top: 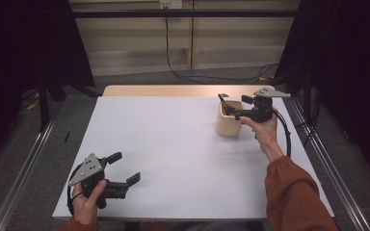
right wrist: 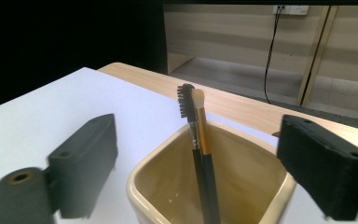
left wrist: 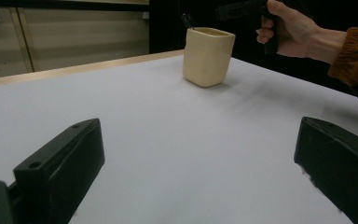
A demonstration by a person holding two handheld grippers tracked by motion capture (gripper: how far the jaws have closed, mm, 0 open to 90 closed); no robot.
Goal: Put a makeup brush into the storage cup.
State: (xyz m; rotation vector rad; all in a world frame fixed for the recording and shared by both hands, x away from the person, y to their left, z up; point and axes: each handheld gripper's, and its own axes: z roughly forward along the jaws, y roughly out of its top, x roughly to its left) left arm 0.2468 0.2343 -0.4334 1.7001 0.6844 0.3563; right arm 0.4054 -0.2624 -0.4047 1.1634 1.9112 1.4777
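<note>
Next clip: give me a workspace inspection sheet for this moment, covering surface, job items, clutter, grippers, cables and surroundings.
Surface: white table, bare apart from the cup; a wooden strip runs along its far edge.
Job's things: cream cup upright near the far right; inside it lean a black-bristled brush and a gold-ferruled makeup brush, side by side.
Clutter: nothing seen.
Grippers: right gripper open, jaws either side of the cup's mouth, holding nothing. Left gripper open over the near left corner, holding nothing.
Cables: a black cable trails from the right gripper; another lies on the floor behind the table.
Surroundings: dark curtains at both sides, pale wall panels behind.
</note>
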